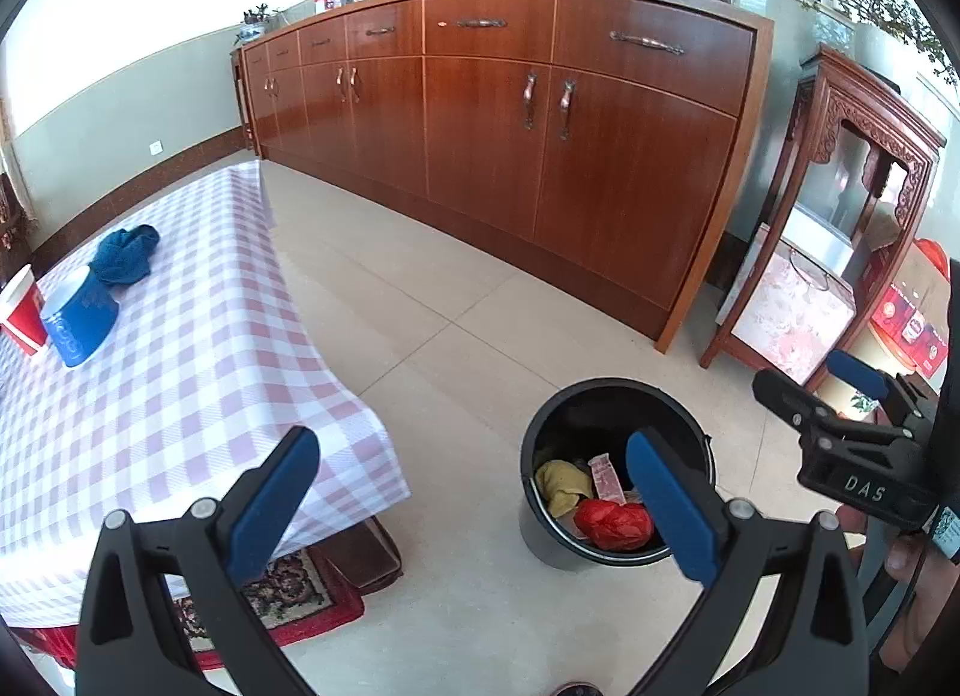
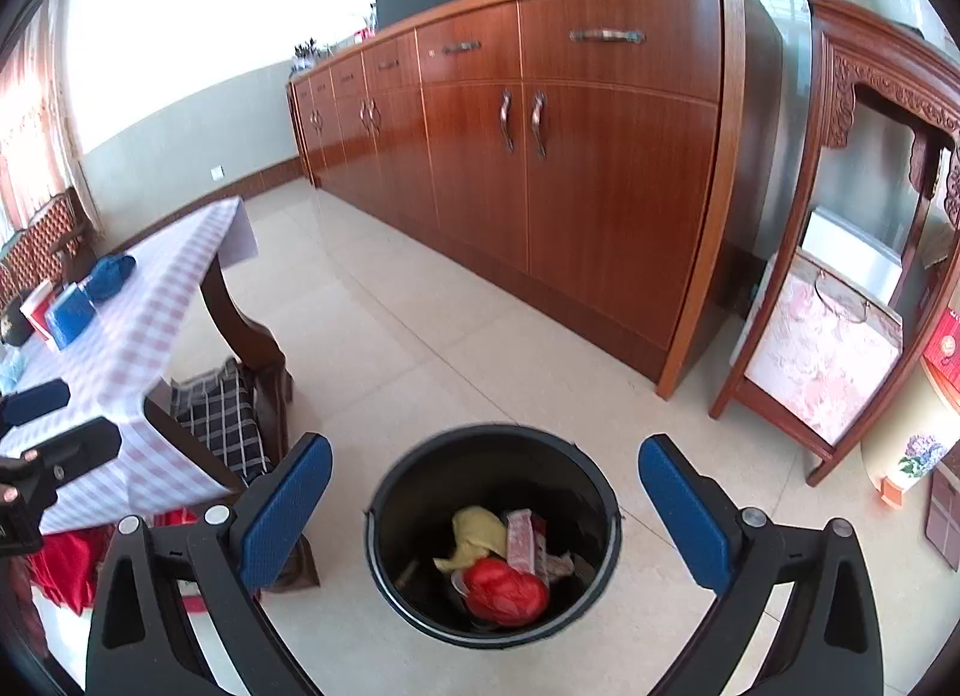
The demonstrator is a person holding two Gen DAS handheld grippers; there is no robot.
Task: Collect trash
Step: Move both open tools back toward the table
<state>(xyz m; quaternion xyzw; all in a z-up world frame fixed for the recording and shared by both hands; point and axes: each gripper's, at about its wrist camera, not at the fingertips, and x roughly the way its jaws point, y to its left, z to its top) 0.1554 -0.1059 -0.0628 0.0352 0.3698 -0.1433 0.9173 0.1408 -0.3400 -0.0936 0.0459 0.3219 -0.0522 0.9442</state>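
trash sits in the black bin point(image 2: 384, 540) on the tiled floor point(image 2: 420, 348), just off the corner of the checked table point(image 1: 180, 372). inside: a red crumpled bag point(image 2: 507, 591) on top, a yellow crumpled wrapper point(image 2: 477, 534) behind it, a pink packet point(image 2: 521, 531) leaning beside both.

handling, judged from looks: all three seem light and soft, film or paper; they should crush under the pads and may slip or spring back. best hold would be a pinch across a bunched fold, not a flat face. the bin looks stiff plastic, light, likely to tip if nudged at the rim.

still on the table: a blue paper cup point(image 1: 81, 321) on its side, a red cup point(image 1: 23, 309) upright touching it, a blue cloth point(image 1: 126, 252) behind. the cups look thin and easy to dent; the wall near the rim seems the place to take the lying one. whether they count as trash i cannot tell.

right gripper point(image 2: 485, 507): jaws spread wide, nothing between them, hanging above the bin mouth, touching nothing.

left gripper point(image 1: 473, 507): jaws also spread wide, empty, between table corner and bin, clear of both.
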